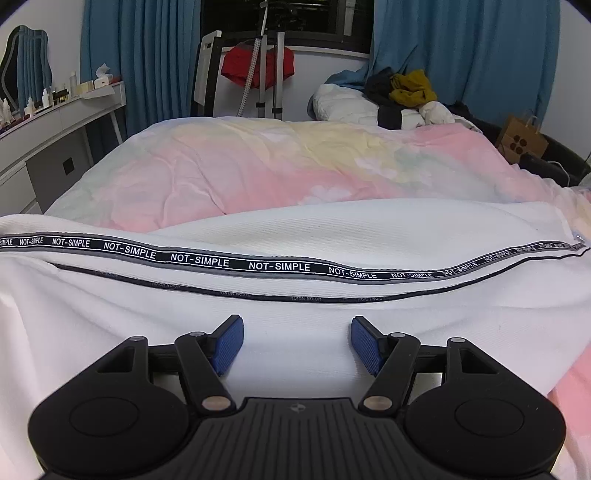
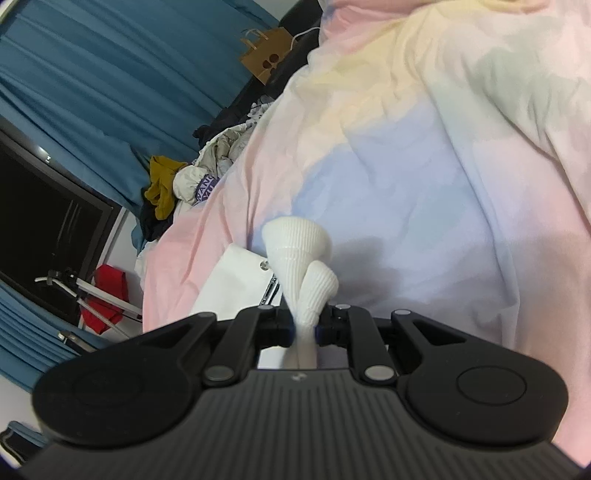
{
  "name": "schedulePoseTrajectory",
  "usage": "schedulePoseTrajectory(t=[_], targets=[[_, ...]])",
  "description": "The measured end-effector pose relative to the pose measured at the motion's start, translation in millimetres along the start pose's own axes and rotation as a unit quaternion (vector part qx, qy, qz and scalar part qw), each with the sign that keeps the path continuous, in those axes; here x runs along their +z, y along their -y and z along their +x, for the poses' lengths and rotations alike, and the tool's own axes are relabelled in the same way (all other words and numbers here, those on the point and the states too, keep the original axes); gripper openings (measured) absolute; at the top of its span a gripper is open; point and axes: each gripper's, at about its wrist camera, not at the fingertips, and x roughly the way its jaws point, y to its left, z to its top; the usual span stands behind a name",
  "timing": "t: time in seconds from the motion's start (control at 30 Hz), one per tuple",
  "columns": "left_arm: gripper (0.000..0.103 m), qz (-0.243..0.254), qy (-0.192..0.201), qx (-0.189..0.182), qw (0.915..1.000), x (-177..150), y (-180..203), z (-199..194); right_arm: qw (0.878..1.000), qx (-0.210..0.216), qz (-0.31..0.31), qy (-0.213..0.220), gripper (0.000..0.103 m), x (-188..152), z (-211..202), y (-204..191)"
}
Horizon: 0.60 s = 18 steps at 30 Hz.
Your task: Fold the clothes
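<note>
Pastel pink, yellow and blue, the duvet (image 1: 258,166) covers the bed, with blue curtains (image 1: 147,55) behind, a desk (image 1: 55,122) at the left, a heap of clothes (image 1: 402,92) at the far corner and a paper bag (image 1: 521,140) beside it. The white ribbed garment (image 1: 295,306) lies spread on the duvet's near edge, a "NOT-SIMPLE" tape (image 1: 277,266) running across it. The left gripper (image 1: 297,343) hangs over it, jaws wide apart and empty. The right gripper (image 2: 304,325) pinches a bunched ribbed cuff (image 2: 299,254).

My views are evenly lit indoors, the window (image 1: 280,18) black, edges bowed, dark corners, nearest parts soft.
</note>
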Motion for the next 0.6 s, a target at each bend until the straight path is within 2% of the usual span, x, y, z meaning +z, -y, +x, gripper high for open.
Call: schedulePoseTrajectory(t=[0.37, 0.43, 0.5, 0.6], targets=[[0.067, 0.001, -0.004, -0.005, 1.0000, 1.1, -0.4, -1.5, 0.998, 0.007, -0.059, 0.037, 0.013, -3.4, -15.6, -31.6], [0.067, -0.003, -0.005, -0.009, 0.9999, 3.2, -1.5, -2.3, 0.996, 0.026, -0.071, 0.050, 0.013, -3.6, -24.4, -44.5], [0.067, -0.015, -0.004, -0.018, 0.9997, 7.1, -4.2, -5.6, 0.991, 0.062, -0.097, 0.067, 0.013, -4.9, -37.8, -65.8], [0.066, -0.049, 0.018, -0.043, 0.9977, 16.9, -12.8, -19.2, 0.975, 0.116, -0.171, 0.086, 0.013, -22.3, -61.9, -117.0]])
